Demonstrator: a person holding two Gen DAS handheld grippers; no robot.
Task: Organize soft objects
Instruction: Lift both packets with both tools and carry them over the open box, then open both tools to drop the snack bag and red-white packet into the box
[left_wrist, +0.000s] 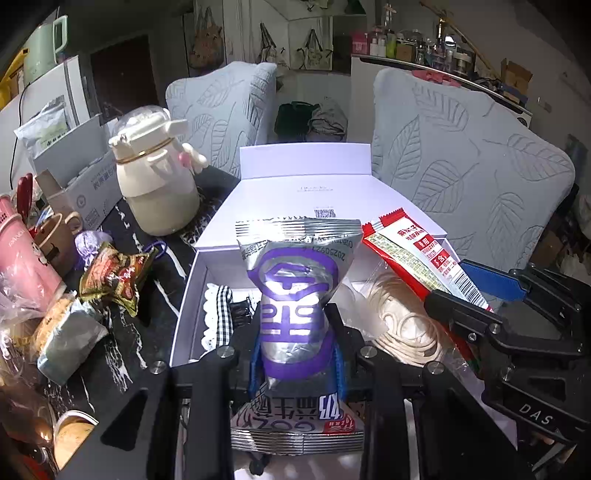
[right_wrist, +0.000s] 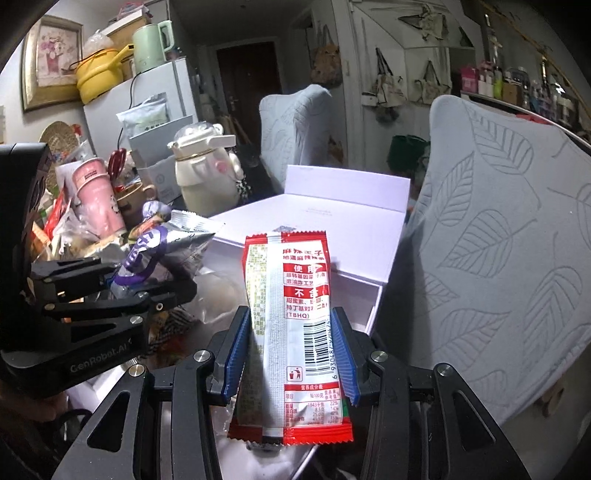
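Note:
My left gripper (left_wrist: 295, 354) is shut on a silver and purple snack packet (left_wrist: 295, 295) and holds it upright over the open white box (left_wrist: 184, 310). My right gripper (right_wrist: 290, 354) is shut on a red and white snack packet (right_wrist: 291, 314), also above the box (right_wrist: 373, 310). The red packet (left_wrist: 417, 266) and right gripper (left_wrist: 476, 295) show at the right in the left wrist view. The silver packet (right_wrist: 155, 254) and left gripper (right_wrist: 122, 291) show at the left in the right wrist view. In the box lie a checked cloth item (left_wrist: 221, 317) and a bag of rubber bands (left_wrist: 402, 325).
The box lid (left_wrist: 314, 206) stands open behind. On the dark table at left are a cream bottle (left_wrist: 159, 184), a brown snack packet (left_wrist: 114, 277), a silver-wrapped pack (left_wrist: 66, 336) and a pink cup (left_wrist: 22, 254). Two leaf-patterned chairs (left_wrist: 469, 166) stand behind the table.

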